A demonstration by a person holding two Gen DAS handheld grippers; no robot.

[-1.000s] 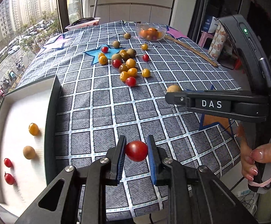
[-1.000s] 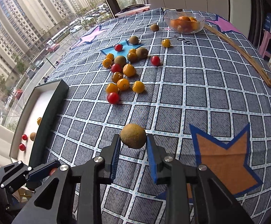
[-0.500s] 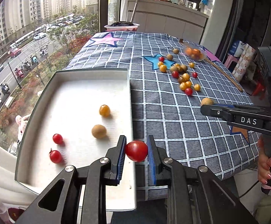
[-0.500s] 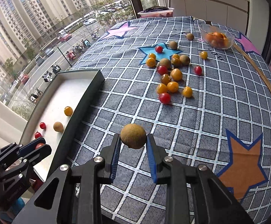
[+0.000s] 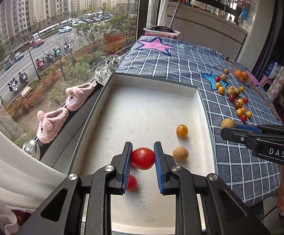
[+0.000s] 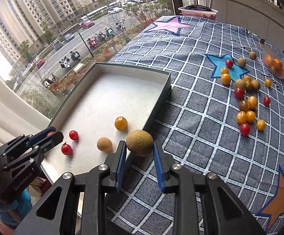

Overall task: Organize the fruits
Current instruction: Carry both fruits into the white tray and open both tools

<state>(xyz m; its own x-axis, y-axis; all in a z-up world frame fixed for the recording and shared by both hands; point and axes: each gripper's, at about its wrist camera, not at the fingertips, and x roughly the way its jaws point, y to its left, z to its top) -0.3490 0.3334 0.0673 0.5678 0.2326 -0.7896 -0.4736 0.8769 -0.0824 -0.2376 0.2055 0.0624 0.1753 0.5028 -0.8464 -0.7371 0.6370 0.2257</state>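
Both grippers moved from fruit pile toward shallow white tray w/ dark rim [image 5: 199, 105].

Left gripper [image 5: 143, 157]: jaws nearly shut, clamping round red cherry tomato [image 5: 143, 158], now above tray floor, beside 2 red ones already in.

Right gripper [image 6: 140, 152]: jaws narrow, holding round brown fruit [image 6: 139, 142], now at tray rim, not yet inside.

Judgement: both near drop; most fruit remains on checked blue cloth surface [image 6: 200, 101].

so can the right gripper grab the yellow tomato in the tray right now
Probably not: the right gripper is already shut on a brown fruit, so the yellow tomato in the tray must wait.

Two pink fluffy slippers [image 5: 63, 113] lie on the windowsill beside white sneakers [image 5: 106, 72].
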